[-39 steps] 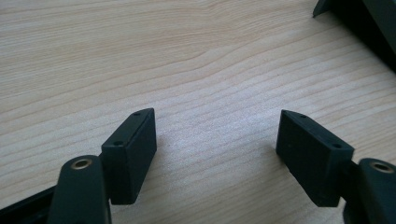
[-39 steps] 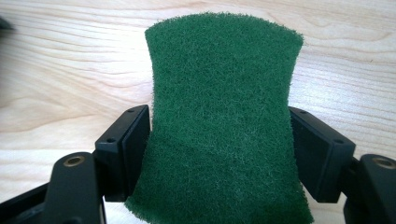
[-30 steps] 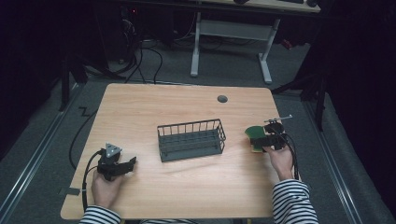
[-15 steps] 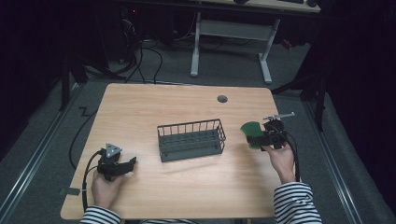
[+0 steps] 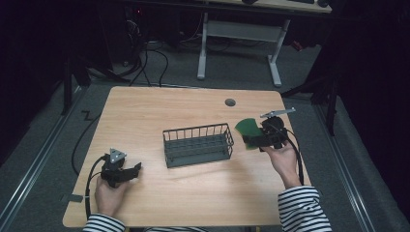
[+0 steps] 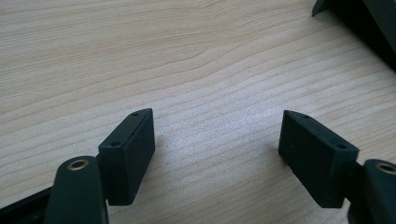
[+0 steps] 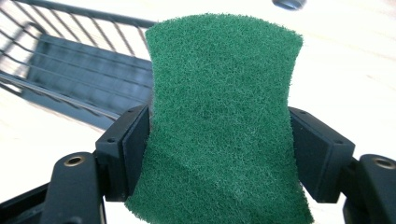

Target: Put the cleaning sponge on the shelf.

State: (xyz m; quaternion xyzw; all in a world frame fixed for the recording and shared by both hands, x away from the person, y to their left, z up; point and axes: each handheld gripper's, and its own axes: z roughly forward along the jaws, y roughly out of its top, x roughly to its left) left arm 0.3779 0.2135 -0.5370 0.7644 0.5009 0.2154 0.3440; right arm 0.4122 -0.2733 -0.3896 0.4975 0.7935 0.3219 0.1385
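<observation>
A green scouring pad (image 5: 247, 128) (image 7: 219, 121) is squeezed at its sides between the jaws of my right gripper (image 5: 252, 140) (image 7: 219, 154), held in the air just right of the dark wire basket (image 5: 197, 144) (image 7: 70, 70). The pad bows inward where the pads press it. My left gripper (image 5: 129, 172) (image 6: 217, 154) rests low over the wooden table (image 5: 159, 111) at the front left, its jaws wide open with only bare wood (image 6: 187, 70) between them.
A round grommet hole (image 5: 230, 102) sits in the table's far edge. Cables trail from both grippers over the near edge. A white desk frame (image 5: 241, 34) stands on the floor beyond the table. The basket's corner (image 6: 364, 23) shows in the left gripper view.
My right gripper has lifted the green pad and carried it left, closer to the basket's right end. The left gripper has stayed put.
</observation>
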